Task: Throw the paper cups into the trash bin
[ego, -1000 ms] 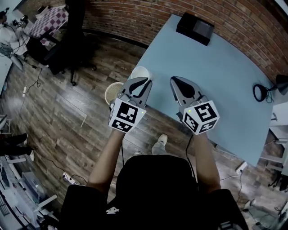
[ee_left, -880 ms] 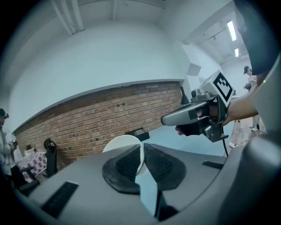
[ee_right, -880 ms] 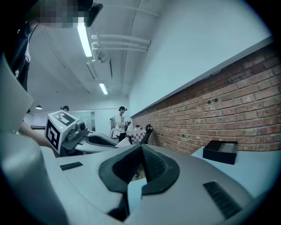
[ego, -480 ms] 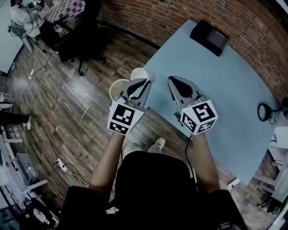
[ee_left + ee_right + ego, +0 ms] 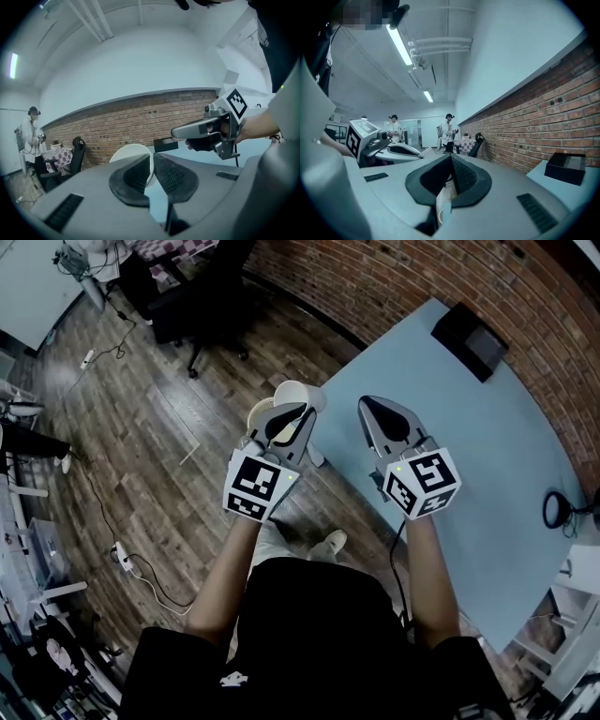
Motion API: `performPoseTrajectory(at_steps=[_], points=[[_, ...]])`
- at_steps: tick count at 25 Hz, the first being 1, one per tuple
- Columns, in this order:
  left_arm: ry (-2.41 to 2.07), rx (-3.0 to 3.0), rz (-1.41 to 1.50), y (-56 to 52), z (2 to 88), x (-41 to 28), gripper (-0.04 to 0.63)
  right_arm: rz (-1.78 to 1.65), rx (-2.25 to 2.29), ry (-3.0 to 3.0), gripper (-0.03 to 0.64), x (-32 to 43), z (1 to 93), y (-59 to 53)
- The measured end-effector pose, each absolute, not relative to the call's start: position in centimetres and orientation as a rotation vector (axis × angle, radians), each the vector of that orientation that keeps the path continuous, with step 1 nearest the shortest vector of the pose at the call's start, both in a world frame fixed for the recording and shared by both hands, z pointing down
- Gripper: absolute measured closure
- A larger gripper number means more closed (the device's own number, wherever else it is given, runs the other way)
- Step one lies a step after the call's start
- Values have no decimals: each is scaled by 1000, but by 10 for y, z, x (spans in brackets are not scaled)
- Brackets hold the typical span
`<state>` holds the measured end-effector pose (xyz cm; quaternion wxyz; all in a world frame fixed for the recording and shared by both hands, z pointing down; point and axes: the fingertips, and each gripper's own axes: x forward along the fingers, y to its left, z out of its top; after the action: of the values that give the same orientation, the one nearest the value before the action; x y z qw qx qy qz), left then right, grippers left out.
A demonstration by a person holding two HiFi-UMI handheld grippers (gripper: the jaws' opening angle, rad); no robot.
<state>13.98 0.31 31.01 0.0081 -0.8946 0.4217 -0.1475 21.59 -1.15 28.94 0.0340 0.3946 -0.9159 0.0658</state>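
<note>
A white paper cup (image 5: 298,395) hangs past the corner of the light blue table (image 5: 487,456), with my left gripper (image 5: 300,414) shut on its wall. In the left gripper view the cup (image 5: 132,157) shows behind the pads, its wall pinched between them at my left gripper (image 5: 152,158). A pale round trash bin (image 5: 257,414) stands on the floor just below and left of the cup, mostly hidden by the gripper. My right gripper (image 5: 371,409) is level beside it over the table, jaws shut and no cup visible in the head view. My right gripper (image 5: 451,160) has something pale in the gap below its pads that I cannot identify.
A black box (image 5: 472,340) sits at the table's far end near the brick wall. A black office chair (image 5: 202,310) stands on the wood floor to the left. A cable with a power strip (image 5: 122,554) lies on the floor. Two people (image 5: 449,133) stand far off.
Both grippers have swung left, away from the table, the left one still carrying the cup. The trash bin now lies nearly under the left gripper instead of off to its left.
</note>
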Motion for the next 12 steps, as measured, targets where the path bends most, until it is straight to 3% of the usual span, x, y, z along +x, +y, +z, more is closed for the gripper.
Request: performPoseTrajectory(at_steps=[12], points=[[1431, -2756, -431, 0, 302, 59, 561, 194, 1111, -2855, 612, 133, 283, -20]])
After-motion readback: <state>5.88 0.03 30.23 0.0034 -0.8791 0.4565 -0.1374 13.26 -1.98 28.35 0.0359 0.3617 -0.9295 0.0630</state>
